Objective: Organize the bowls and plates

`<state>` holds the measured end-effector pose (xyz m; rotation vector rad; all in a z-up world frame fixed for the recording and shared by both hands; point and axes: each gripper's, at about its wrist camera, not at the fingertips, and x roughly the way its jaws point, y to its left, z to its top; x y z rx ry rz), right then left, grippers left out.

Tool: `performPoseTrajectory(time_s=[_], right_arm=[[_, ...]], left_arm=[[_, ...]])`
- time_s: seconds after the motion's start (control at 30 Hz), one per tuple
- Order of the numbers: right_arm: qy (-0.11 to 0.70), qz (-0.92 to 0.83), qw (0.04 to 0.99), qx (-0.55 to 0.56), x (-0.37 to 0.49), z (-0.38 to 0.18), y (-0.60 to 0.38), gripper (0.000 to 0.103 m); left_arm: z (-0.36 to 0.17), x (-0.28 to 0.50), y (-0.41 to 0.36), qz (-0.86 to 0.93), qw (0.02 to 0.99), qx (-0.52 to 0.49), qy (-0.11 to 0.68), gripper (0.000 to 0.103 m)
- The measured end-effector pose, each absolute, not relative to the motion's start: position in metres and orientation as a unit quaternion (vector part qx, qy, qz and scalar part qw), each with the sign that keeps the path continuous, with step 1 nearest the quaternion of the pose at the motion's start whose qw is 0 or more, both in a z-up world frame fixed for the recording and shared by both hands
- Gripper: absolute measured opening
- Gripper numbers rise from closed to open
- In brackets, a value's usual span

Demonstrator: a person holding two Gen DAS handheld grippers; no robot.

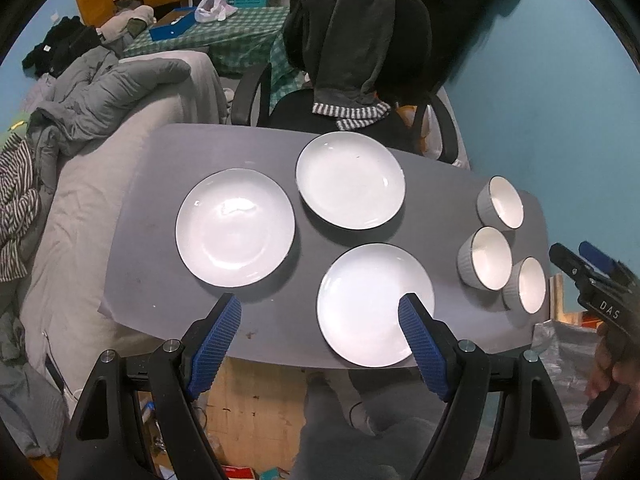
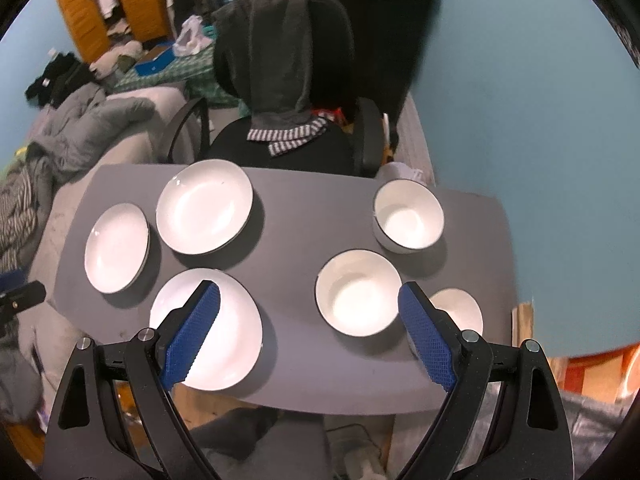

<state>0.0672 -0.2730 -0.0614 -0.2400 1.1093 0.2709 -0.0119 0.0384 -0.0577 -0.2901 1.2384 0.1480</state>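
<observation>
Three plates (image 1: 350,180) sit toward nine o'clock on the desk (image 2: 312,216), three bowls (image 2: 358,292) toward three; left gripper (image 1: 320,320) and right gripper (image 2: 309,308) hover with fingers spread, empty.

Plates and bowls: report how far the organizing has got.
Nothing is stacked yet. Three plates lie apart on the grey table; three bowls stand singly. The left claw and right claw are open, holding nothing. All the stacking is left.

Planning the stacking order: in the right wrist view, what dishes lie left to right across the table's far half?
Small left plate → far plate → far bowl, all on the grey table.
</observation>
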Motion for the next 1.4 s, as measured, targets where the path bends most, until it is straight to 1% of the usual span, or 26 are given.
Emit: performPoseTrajectory(time_s=[0.43, 0.73, 0.83, 0.93, 1.2, 1.4], right_arm=[[0.543, 0.178, 0.809, -0.141, 0.084, -0.112, -0.242, 0.089], [0.565, 0.185, 0.790, -0.150, 0.098, -0.153, -0.230, 0.089], [0.579, 0.187, 0.779, -0.156, 0.101, -0.171, -0.228, 0.089], [0.595, 0.193, 0.764, -0.158, 0.102, -0.193, -0.227, 0.089], [0.627, 0.198, 0.735, -0.166, 0.103, -0.225, -0.230, 0.089], [0.642, 0.203, 0.721, -0.163, 0.102, -0.239, -0.231, 0.085]], left_arm=[[-0.108, -0.016, 0.049, 0.059, 0.787, -0.135, 0.599, 0.082], [-0.144, -0.014, 0.051, 0.051, 0.772, -0.168, 0.611, 0.082], [-0.161, -0.010, 0.047, 0.048, 0.763, -0.170, 0.622, 0.082], [-0.172, -0.007, 0.040, 0.049, 0.762, -0.151, 0.628, 0.082], [-0.205, 0.003, 0.026, 0.038, 0.744, -0.147, 0.650, 0.082], [-0.227, 0.008, 0.022, 0.035, 0.728, -0.159, 0.666, 0.082]])
